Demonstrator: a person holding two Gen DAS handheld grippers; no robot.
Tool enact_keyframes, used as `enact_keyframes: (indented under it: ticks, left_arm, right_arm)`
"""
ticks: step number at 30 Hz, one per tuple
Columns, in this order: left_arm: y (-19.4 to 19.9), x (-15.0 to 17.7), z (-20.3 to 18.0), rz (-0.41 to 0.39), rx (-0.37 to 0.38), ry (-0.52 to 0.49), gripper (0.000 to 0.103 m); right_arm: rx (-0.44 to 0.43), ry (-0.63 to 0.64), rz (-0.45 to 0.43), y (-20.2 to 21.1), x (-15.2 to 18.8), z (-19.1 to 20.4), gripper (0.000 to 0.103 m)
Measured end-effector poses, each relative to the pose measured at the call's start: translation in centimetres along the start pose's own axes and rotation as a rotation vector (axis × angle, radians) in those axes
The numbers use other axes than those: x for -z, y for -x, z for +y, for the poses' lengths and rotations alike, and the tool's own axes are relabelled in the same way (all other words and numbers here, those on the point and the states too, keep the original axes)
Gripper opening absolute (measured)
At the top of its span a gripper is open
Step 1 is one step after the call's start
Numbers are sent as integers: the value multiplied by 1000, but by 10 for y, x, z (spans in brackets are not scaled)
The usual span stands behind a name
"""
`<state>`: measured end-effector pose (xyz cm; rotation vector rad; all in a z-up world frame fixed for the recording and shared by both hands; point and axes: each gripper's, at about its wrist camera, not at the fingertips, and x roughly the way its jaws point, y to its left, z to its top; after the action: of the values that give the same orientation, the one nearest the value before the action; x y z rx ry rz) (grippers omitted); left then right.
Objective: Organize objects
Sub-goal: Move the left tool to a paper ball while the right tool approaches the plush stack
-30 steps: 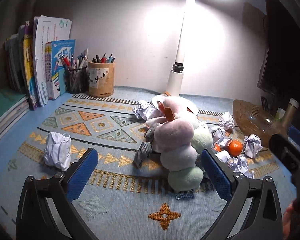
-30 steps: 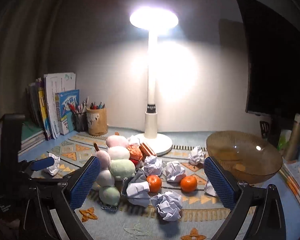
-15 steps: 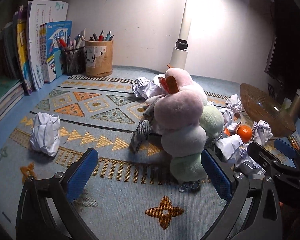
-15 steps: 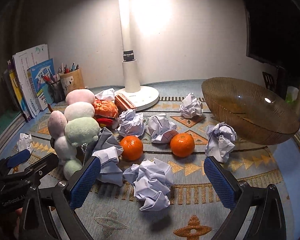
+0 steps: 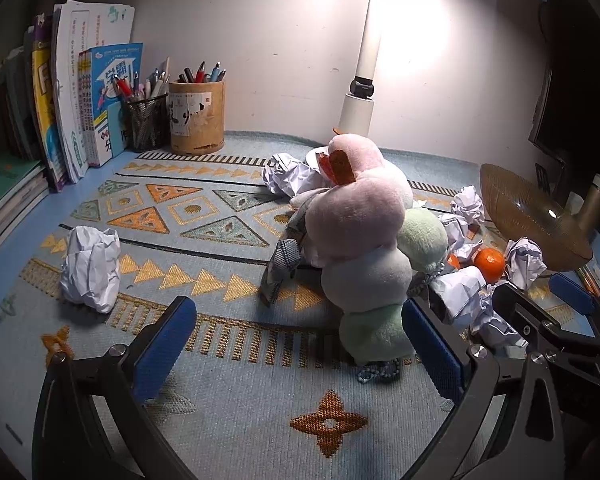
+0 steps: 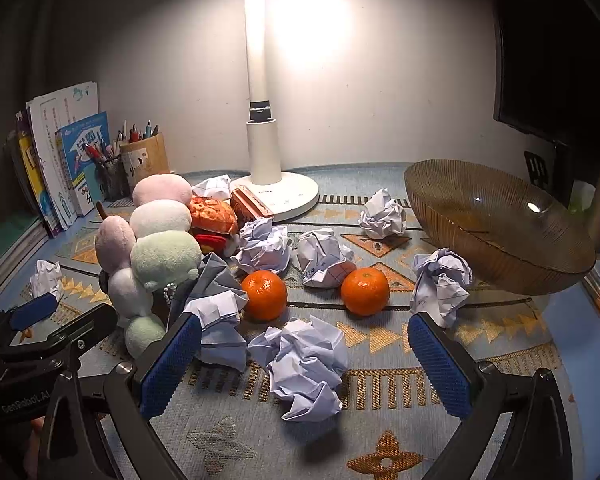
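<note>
A pastel plush toy (image 5: 364, 248) of stacked pink, white and green balls lies on the patterned mat, just ahead of my open left gripper (image 5: 300, 344) and near its right finger. In the right wrist view the same plush toy (image 6: 156, 248) is at the left. My right gripper (image 6: 304, 360) stands open with a crumpled paper ball (image 6: 304, 364) between its fingers, not touched. Two oranges (image 6: 265, 295) (image 6: 365, 291) sit beyond it, among several more paper balls. A ribbed amber glass bowl (image 6: 500, 236) stands at the right. A lone paper ball (image 5: 91, 268) lies at the left.
A white desk lamp (image 6: 268, 176) stands at the back centre. A burger-shaped plush (image 6: 214, 220) lies behind the toy. A wooden pen pot (image 5: 196, 118) and a mesh pen cup (image 5: 146, 122) stand by upright books (image 5: 80, 96) at the back left. A dark monitor (image 6: 560, 60) is at the right.
Both grippers have come down and forward toward the mat. The plush toy now looms larger before the left gripper, and the paper ball now sits between the right gripper's fingers.
</note>
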<state>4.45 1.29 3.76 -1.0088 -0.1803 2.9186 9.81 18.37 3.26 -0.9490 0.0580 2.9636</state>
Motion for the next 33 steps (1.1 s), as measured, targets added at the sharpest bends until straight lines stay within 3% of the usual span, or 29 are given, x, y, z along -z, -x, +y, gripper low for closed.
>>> enact_keyframes:
  ticks: [17,21,23,26,30,32,33]
  left_arm:
    - [1,1,0,-1,1,0,102]
    - [15,0,8,-34,-28,28,102]
    - [32,2,20,-48,-44,30,102]
    - [54,-2,49,-67,-136,-5,102]
    - [50,-14,94,-28,-253,-25,102]
    - [37,-19,118,13,-236,16,102]
    - [30,-21,128,36,-226,41,102]
  right_arm:
    - [16,3,-4,4,4,3,103]
    - [17,-4,-23,9,3,3,103]
    - [-12,-7,-28,14,2,5,103]
    - [-103,-11,-10,26,-1,21,101]
    - [-241,47,55,22,-7,64,92]
    - [-259,58,97,12,-7,79,79]
    - [-267,55,119,6,-6,83,78]
